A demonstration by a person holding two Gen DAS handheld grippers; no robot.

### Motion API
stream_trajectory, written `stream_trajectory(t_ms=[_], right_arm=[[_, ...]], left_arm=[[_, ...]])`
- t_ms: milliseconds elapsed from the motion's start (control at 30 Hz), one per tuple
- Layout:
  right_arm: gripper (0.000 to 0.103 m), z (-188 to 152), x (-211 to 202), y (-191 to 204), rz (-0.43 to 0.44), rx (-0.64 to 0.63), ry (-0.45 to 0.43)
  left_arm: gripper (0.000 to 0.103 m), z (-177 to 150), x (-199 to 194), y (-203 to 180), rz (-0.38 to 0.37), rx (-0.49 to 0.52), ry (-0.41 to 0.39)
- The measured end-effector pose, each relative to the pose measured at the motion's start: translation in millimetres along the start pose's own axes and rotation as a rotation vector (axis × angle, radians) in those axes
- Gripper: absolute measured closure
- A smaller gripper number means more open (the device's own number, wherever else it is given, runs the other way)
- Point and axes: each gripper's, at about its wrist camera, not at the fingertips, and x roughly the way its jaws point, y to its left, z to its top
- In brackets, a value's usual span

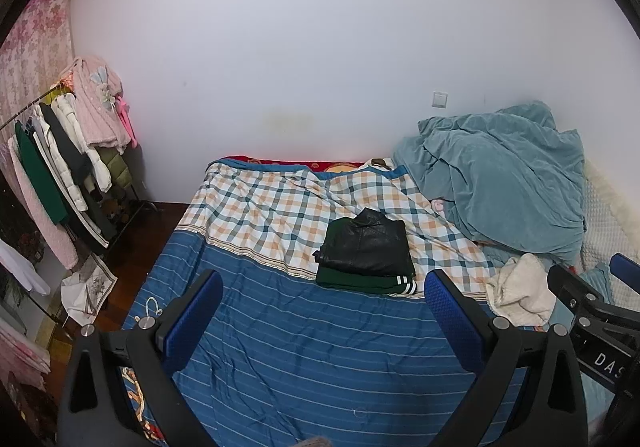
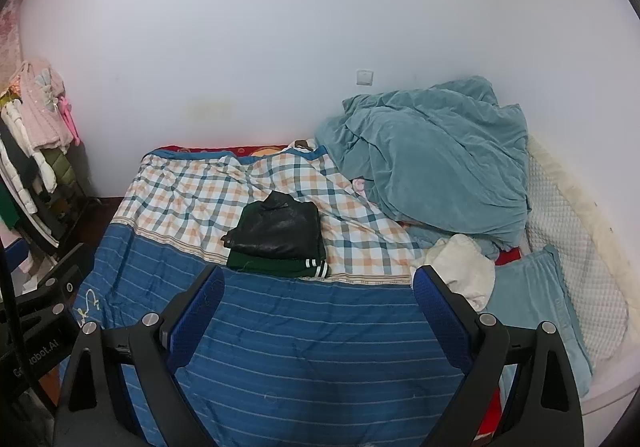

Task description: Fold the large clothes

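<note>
Glossy black jacket (image 1: 366, 247) folded square; both grippers' fingers spread.

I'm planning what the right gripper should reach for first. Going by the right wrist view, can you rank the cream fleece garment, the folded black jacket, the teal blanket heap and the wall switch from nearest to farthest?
From the right gripper:
1. Cream fleece garment, beside the right finger tip.
2. Folded black jacket, ahead, slightly left, atop a folded green garment.
3. Teal blanket heap, farther back on the right.
4. Wall switch, on the wall behind the bed.
</note>
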Motion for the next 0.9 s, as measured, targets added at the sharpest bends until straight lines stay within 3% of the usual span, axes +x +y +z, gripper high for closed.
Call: stream_trajectory(t_ms=[900], right_arm=[[0.006,6.4,-4.6,6.7,0.009,0.012,-0.01]], left_arm=[[0.0,3.9,-1.0,2.4,0.013,0.0,-0.007]])
